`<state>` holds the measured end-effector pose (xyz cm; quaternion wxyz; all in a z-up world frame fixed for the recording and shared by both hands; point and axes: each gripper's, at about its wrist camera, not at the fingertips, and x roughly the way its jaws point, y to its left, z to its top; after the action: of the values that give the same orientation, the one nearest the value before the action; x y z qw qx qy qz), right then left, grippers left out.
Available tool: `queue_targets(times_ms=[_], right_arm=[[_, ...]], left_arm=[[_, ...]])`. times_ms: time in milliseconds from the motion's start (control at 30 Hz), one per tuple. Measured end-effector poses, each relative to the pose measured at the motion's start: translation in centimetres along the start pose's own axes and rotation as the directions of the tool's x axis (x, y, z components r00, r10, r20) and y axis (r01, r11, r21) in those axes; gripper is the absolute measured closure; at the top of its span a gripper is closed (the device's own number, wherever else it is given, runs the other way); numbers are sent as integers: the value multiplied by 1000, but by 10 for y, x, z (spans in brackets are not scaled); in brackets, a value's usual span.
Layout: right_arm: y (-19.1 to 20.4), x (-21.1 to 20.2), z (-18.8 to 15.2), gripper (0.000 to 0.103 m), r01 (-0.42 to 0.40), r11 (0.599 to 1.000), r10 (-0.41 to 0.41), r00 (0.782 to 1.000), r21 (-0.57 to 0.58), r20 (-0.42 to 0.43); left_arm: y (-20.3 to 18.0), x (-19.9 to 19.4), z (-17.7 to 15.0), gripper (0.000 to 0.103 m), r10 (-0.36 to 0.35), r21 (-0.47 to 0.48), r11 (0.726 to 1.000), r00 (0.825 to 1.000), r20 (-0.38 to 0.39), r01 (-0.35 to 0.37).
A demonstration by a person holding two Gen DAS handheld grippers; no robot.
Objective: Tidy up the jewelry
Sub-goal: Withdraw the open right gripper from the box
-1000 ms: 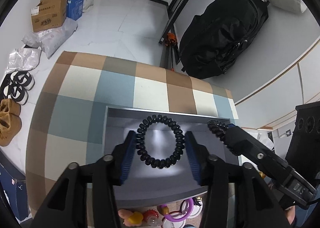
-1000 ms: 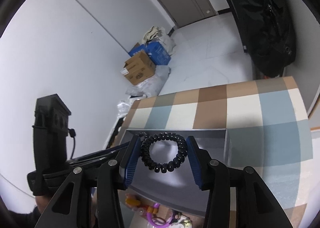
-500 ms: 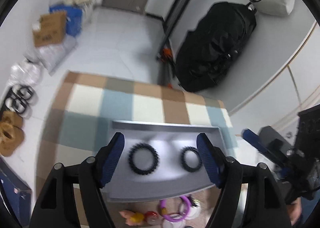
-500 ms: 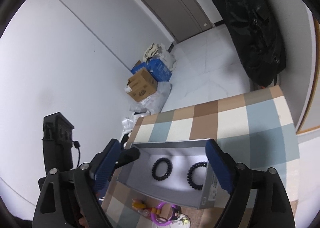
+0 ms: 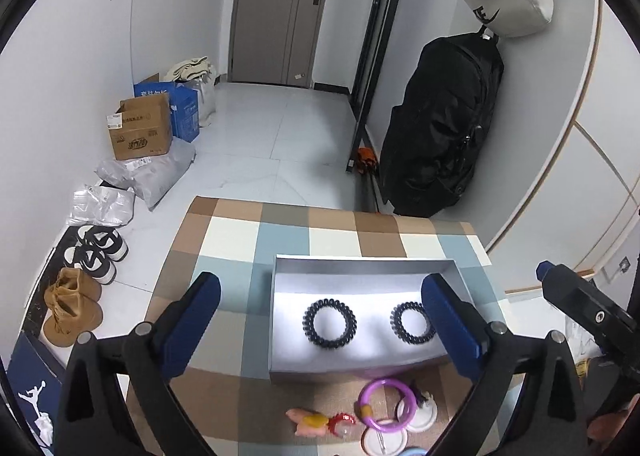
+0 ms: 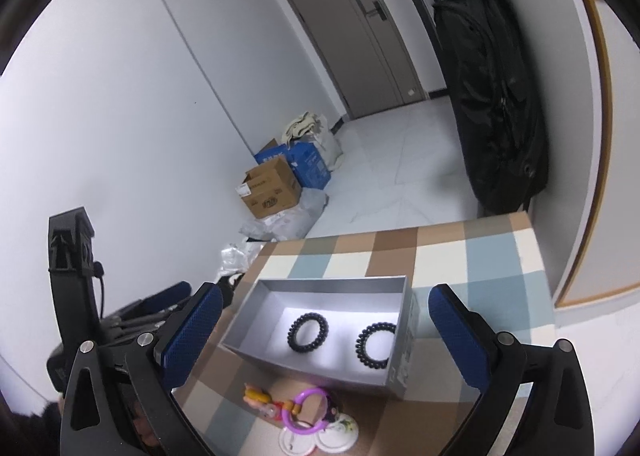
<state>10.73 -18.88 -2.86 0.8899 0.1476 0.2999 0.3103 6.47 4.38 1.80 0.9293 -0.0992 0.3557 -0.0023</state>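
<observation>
Both claws stand wide apart with nothing between the pads, their jaws having just been opening: the left gripper (image 5: pixel 320 320) and the right gripper (image 6: pixel 324 332) each hang above and on the near side of the grey box (image 5: pixel 360 262). Two black spiral bracelets lie flat in it, side by side and apart, the left bracelet (image 5: pixel 329 320) and the right bracelet (image 5: pixel 412 323). What is left to sort lies nearer than the box, below both claws: a purple ring (image 5: pixel 386 400) just beside an orange-and-red trinket (image 5: pixel 320 420) and white round discs (image 5: pixel 382 444) on the checked cloth (image 5: pixel 224 248). The ring sits nearer the right hand's side, so the next reach probably goes down and back towards the person.
</observation>
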Motion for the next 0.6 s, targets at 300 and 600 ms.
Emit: queue_targets(times_ms=[300,600], right_arm=[[12,-23,-21,0,36,998,-36,999,-47,13],[22,-33,-41,0,68,988,-71,997,-136,-18]], left_arm=[[3,-14,-24,5,-21,49,999,1000,-15,21],[23,-17,-45,5,-53,2,999,996,-70,53]])
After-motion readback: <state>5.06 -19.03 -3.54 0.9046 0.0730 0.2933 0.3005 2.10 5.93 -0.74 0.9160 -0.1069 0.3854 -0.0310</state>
